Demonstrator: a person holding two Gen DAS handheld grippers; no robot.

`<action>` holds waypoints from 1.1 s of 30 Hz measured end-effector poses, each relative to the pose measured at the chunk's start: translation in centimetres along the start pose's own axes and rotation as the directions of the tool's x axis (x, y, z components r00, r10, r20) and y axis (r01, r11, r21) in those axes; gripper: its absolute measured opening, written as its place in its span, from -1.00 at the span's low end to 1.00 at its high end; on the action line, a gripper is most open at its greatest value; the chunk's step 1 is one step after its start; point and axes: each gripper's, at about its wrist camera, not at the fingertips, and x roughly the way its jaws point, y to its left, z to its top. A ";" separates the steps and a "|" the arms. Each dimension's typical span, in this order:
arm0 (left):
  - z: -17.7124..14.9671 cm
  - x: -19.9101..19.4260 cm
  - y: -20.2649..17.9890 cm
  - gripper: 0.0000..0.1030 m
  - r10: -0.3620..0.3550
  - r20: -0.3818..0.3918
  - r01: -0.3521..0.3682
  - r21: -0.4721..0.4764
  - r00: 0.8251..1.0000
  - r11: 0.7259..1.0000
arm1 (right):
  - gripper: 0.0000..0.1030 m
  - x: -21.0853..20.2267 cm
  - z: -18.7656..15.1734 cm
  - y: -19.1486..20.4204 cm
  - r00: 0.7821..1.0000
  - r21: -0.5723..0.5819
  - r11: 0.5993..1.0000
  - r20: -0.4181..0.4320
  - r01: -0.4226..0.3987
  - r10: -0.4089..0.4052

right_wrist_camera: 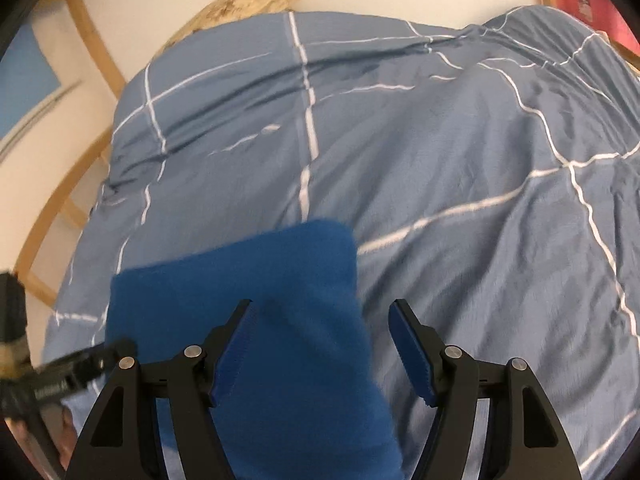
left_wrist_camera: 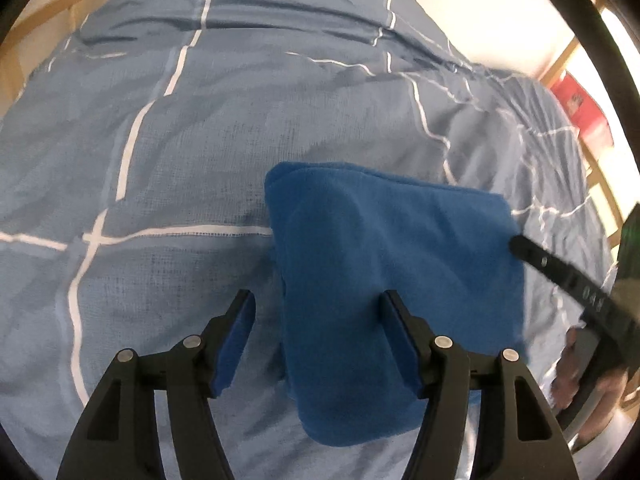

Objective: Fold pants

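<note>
Lying folded into a compact blue rectangle, pants [left_wrist_camera: 384, 280] rest on the checked duvet [left_wrist_camera: 160, 160]; your left tongs [left_wrist_camera: 318, 300] and right tongs [right_wrist_camera: 322, 308] gape, released.

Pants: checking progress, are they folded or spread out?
Folded: the blue pants lie as a compact, layered rectangle on the checked duvet.

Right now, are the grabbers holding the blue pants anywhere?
No. Both the left gripper and the right gripper have their jaws open, gripping nothing. The folded blue pants lie loose on the checked duvet.
</note>
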 end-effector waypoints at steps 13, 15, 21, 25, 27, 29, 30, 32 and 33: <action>-1.0 -0.2 -1.3 0.36 0.072 0.004 -0.072 0.139 0.997 0.988 | 0.33 -1.3 0.2 -0.5 0.986 -0.142 0.976 0.068 0.162 -0.154; -0.8 0.0 -1.6 0.36 0.050 -0.009 -0.048 0.156 0.999 0.987 | 0.33 -1.8 0.3 -0.5 0.995 -0.122 0.989 0.048 0.088 -0.083; -0.1 1.8 -0.8 0.39 -0.015 -0.049 0.020 0.095 0.999 0.995 | 0.33 1.5 -1.1 -1.8 0.995 -0.022 0.999 -0.091 -0.046 0.044; -0.1 3.2 -0.5 0.40 -0.056 -0.077 0.062 0.075 0.995 0.995 | 0.32 3.4 -2.3 -2.5 0.984 0.039 0.995 -0.152 -0.092 0.097; -0.3 3.7 -0.1 0.40 -0.086 -0.092 0.091 0.048 0.992 0.995 | 0.32 4.3 -3.0 -2.7 0.977 0.065 0.993 -0.179 -0.102 0.112; -0.5 4.4 0.5 0.40 -0.133 -0.106 0.133 -0.002 0.985 0.991 | 0.32 5.0 -3.3 -2.9 0.976 0.074 0.992 -0.189 -0.098 0.111; -0.4 4.9 0.7 0.36 -0.155 -0.114 0.152 -0.032 0.981 0.988 | 0.30 5.3 -3.2 -2.9 0.975 0.078 0.992 -0.194 -0.099 0.112; -0.4 5.4 1.1 0.25 -0.192 -0.124 0.182 -0.086 0.973 0.979 | 0.20 5.7 -3.3 -2.9 0.973 0.077 0.992 -0.203 -0.097 0.111; -0.3 5.2 1.1 0.06 -0.210 -0.124 0.199 -0.094 0.970 0.976 | 0.08 5.7 -3.4 -2.8 0.971 0.076 0.992 -0.208 -0.101 0.115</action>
